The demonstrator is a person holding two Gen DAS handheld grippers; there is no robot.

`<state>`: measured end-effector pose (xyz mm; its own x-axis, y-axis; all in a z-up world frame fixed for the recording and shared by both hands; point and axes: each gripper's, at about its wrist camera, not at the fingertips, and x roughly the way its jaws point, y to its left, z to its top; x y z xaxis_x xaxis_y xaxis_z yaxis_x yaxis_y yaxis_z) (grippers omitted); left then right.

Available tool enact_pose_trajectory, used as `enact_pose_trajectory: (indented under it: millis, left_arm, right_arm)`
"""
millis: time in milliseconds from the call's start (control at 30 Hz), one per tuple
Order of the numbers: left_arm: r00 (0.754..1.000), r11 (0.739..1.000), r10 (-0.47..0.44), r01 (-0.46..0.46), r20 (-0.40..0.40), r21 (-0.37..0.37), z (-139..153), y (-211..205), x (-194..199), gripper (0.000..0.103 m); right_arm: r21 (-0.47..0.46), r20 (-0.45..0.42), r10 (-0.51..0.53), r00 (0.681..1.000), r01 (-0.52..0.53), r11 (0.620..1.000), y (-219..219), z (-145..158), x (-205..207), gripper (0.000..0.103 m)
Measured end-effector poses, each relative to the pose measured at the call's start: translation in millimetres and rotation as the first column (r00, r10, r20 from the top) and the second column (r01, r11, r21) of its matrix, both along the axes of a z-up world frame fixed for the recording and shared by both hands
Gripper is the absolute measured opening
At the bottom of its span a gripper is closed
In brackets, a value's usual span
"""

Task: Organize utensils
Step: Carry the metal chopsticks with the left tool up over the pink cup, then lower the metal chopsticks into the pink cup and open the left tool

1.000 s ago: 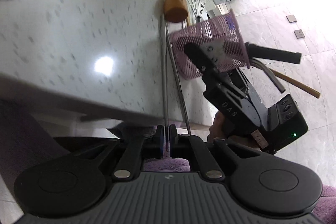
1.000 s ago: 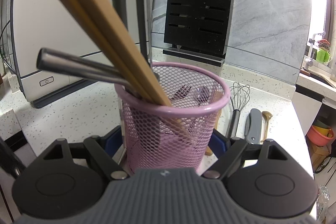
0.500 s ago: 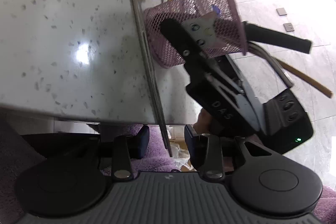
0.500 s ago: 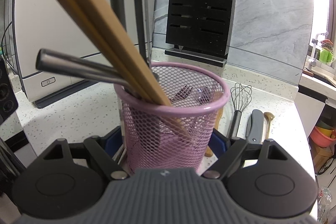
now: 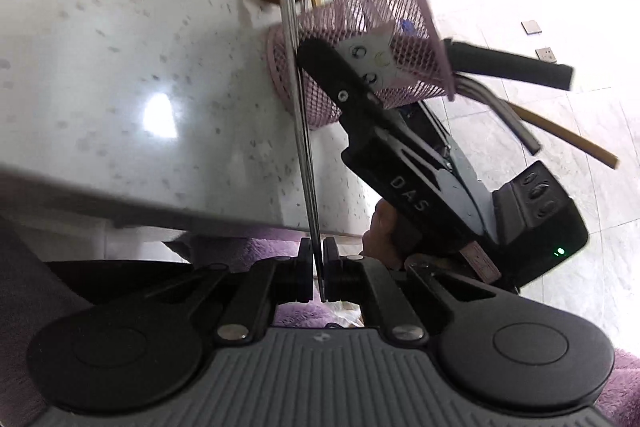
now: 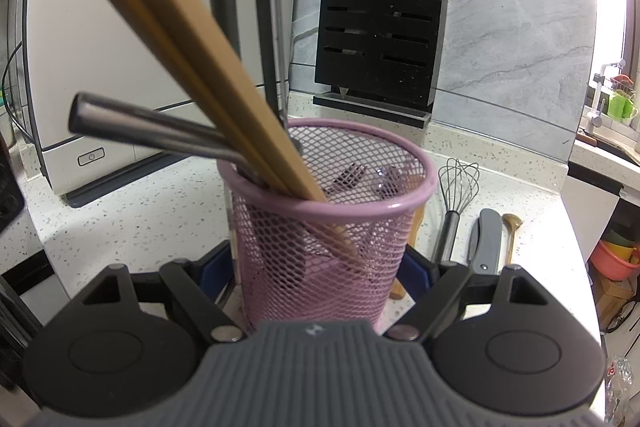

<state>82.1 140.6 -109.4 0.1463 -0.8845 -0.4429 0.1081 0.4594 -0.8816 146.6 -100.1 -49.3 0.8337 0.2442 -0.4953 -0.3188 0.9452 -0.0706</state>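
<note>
Left gripper just let go, then snapped shut again on steel chopsticks, now lined up as neat pair, so regrip looks done, drop into cup probably next. Right gripper clamps pink mesh cup, jaws wide around it. Speckled white counter; whisk beside cup, black knife block at grey wall.
</note>
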Motion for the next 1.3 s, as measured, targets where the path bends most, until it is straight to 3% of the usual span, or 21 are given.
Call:
enact_pose_trajectory:
  millis: [467, 967, 1100, 1300]
  left_arm:
    - [0.988, 0.99, 0.116, -0.123, 0.098, 0.066, 46, 50, -15, 0.003]
    - [0.953, 0.983, 0.154, -0.175, 0.261, 0.06, 122, 73, -13, 0.003]
    - [0.958, 0.987, 0.114, -0.138, 0.262, 0.078, 144, 67, -13, 0.003]
    - [0.99, 0.99, 0.024, -0.043, 0.141, 0.132, 156, 46, 9, 0.003]
  right_arm:
    - [-0.007, -0.005, -0.009, 1.0, 0.009, 1.0, 1, 1, 2, 0.083]
    - [-0.013, -0.014, -0.012, 1.0, 0.011, 1.0, 2, 2, 3, 0.083]
    - [-0.012, -0.016, -0.012, 1.0, 0.012, 1.0, 2, 3, 4, 0.083]
    - [-0.01, -0.023, -0.012, 1.0, 0.011, 1.0, 1, 3, 5, 0.083]
